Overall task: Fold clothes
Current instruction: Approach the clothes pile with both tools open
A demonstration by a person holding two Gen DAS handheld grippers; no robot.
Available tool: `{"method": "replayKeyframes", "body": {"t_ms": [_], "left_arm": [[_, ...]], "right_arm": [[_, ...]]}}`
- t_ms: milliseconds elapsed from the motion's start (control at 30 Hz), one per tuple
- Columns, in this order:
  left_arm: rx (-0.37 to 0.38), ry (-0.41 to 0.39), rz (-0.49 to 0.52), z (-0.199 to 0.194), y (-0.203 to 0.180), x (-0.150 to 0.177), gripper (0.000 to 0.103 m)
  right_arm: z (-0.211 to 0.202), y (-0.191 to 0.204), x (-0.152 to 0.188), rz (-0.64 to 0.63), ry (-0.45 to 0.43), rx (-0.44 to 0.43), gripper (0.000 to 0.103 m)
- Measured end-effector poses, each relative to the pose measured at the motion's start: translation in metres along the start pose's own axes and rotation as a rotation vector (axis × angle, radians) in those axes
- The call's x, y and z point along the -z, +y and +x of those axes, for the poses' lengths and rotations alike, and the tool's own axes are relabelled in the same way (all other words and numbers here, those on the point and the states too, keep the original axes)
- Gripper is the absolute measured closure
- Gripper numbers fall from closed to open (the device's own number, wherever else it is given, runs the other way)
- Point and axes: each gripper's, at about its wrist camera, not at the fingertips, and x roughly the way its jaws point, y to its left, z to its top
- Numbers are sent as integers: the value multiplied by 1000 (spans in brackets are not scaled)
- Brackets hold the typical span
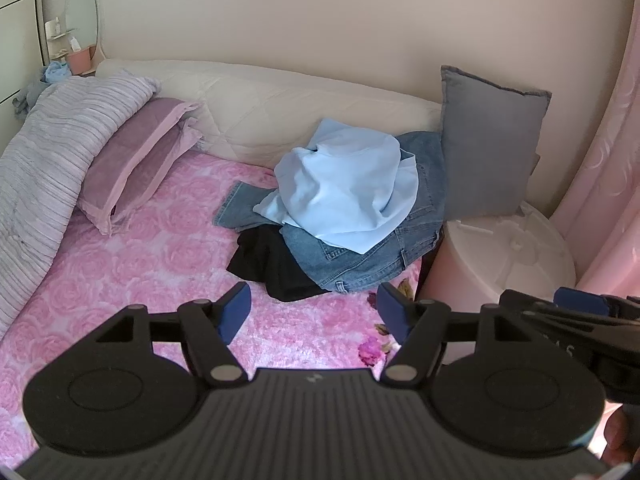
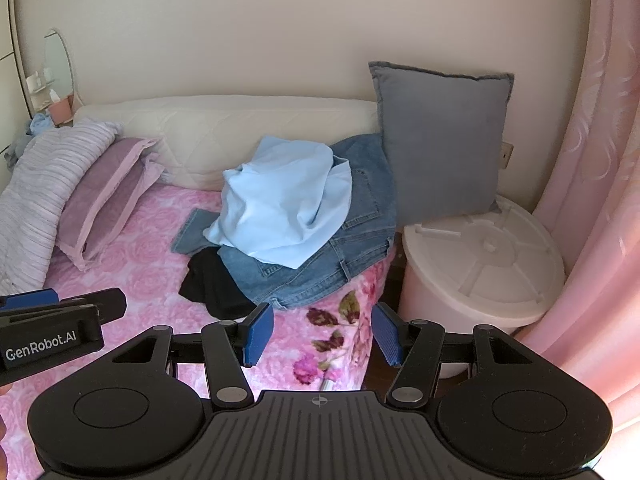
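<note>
A heap of clothes lies on the pink rose bedspread (image 1: 152,264) (image 2: 132,248) near the bed's right edge. On top is a crumpled light blue shirt (image 1: 344,188) (image 2: 284,204), under it blue jeans (image 1: 372,260) (image 2: 316,276), and a black garment (image 1: 272,260) (image 2: 208,280) sticks out at the front. My left gripper (image 1: 314,312) hovers open in front of the heap, nothing between its blue pads. My right gripper (image 2: 322,334) is open too, over the bed's right corner, short of the jeans. Each gripper shows at the edge of the other's view.
A purple pillow (image 1: 132,160) (image 2: 104,192) and a striped duvet (image 1: 44,160) lie at the left. A grey cushion (image 1: 488,148) (image 2: 440,140) leans on the wall over a white lidded bin (image 1: 516,248) (image 2: 488,260). A pink curtain (image 2: 592,200) hangs at the right.
</note>
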Motion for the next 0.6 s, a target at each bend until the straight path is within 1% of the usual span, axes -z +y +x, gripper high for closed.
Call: {"method": "replayKeyframes", "body": {"t_ms": [333,600], "left_arm": [[-12,1,-11,4,3,-3,34],[-26,41,-55,19,12,-5,34]], "right_arm": [[2,-1,0,-5,0,2,45],[15,2,-6,-21,20,3,45]]}}
